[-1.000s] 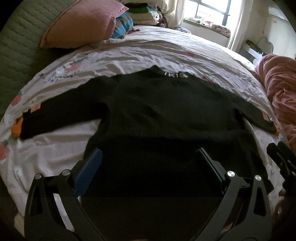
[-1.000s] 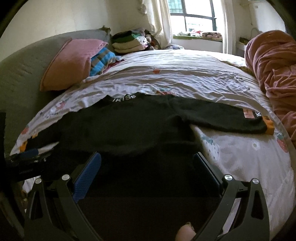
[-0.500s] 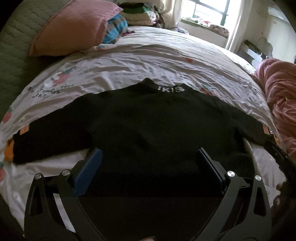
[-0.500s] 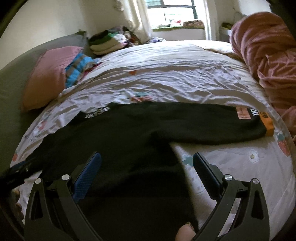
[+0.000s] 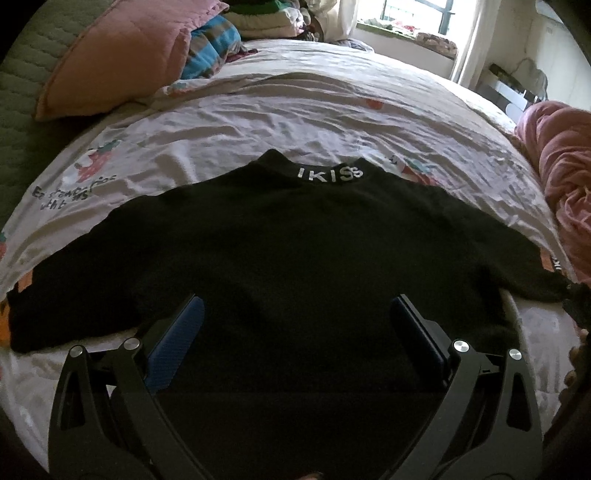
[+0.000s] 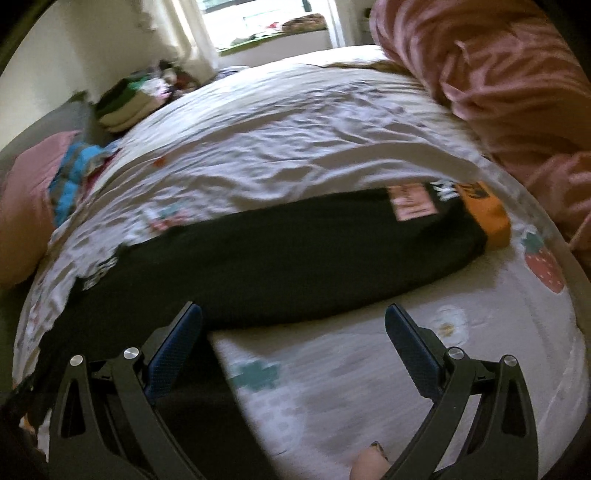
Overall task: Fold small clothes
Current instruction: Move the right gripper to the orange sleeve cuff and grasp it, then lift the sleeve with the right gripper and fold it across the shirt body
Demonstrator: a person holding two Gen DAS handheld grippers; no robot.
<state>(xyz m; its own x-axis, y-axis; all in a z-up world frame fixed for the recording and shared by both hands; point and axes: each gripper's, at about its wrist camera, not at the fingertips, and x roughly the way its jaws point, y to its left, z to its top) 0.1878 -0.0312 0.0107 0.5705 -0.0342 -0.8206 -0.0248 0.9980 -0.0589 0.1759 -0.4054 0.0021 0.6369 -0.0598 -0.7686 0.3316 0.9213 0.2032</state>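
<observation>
A small black long-sleeved sweater (image 5: 295, 258) lies flat on the bed, sleeves spread, with white letters on its collar (image 5: 330, 173). My left gripper (image 5: 297, 314) is open and empty above the sweater's lower body. My right gripper (image 6: 293, 323) is open and empty, just above the sheet beside the sweater's right sleeve (image 6: 314, 254). That sleeve ends in an orange cuff (image 6: 487, 214). The right wrist view is blurred by motion.
The bed sheet (image 5: 295, 110) is white with strawberry prints. A pink pillow (image 5: 122, 55) and a folded clothes stack (image 5: 258, 18) lie at the far left. A pink quilt (image 6: 498, 81) is bunched along the right side. A window is beyond the bed.
The left gripper moved forward over the sweater's body. The right gripper swung right, from over the sweater's body to the right sleeve and bare sheet. Both stayed open.
</observation>
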